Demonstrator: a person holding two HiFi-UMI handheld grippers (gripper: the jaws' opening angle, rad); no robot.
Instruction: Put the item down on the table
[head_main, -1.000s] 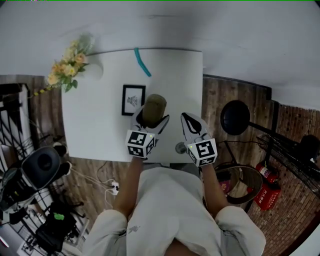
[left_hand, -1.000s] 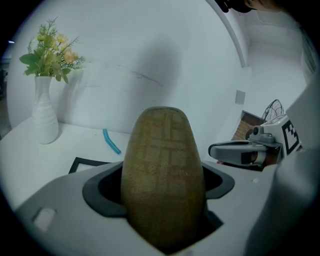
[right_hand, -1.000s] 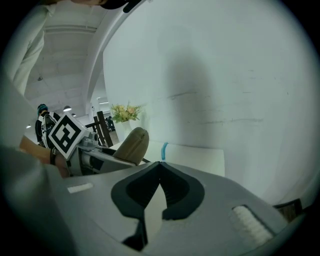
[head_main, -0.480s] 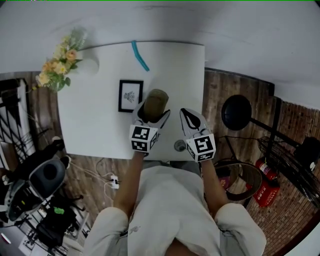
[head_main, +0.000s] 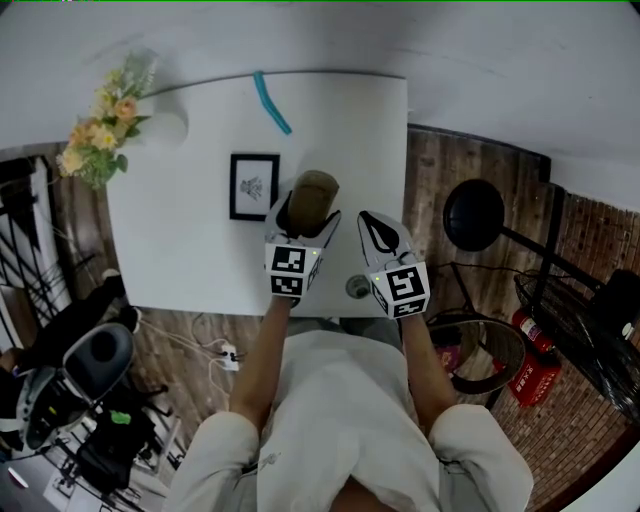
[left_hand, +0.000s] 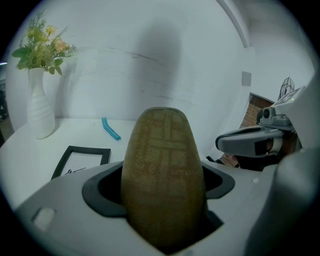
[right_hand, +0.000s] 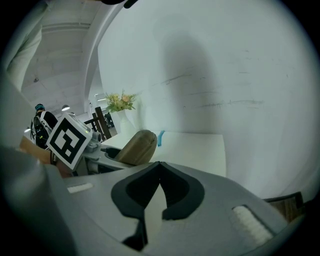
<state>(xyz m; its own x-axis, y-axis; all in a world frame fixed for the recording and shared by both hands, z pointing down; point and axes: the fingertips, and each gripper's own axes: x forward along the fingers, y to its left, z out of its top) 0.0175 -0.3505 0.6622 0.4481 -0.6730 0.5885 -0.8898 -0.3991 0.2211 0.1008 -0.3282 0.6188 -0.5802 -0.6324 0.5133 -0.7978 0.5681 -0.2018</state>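
The left gripper (head_main: 305, 222) is clamped on the item (head_main: 312, 196), an olive, woven-looking rounded case that stands upright between its jaws. Compared with a second ago, it sits a little farther in from the near edge of the counter (head_main: 180, 240) and slightly clear of the picture frame (head_main: 253, 186). The head has shifted as well, so some of that change may only be the view moving. The grip itself looks unchanged, and the release has not begun. No view settles whether the case's base touches the surface. My judgement is that it is carried low over the drop spot and that lowering and opening remain to be done.

The right gripper (head_main: 378, 228) has its tips together with nothing between them. It hangs just beside the left one, over the near right part of the counter.

Bare surface lies ahead of the item and to its right, up to the right edge. On its left the frame is near, so a drift that way could nudge it. A round grey fitting (head_main: 358, 288) sits at the near edge between the two grippers. The teal tube (head_main: 271, 101) near the far edge and the vase of flowers (head_main: 150, 125) at the far left corner are well apart from the work.
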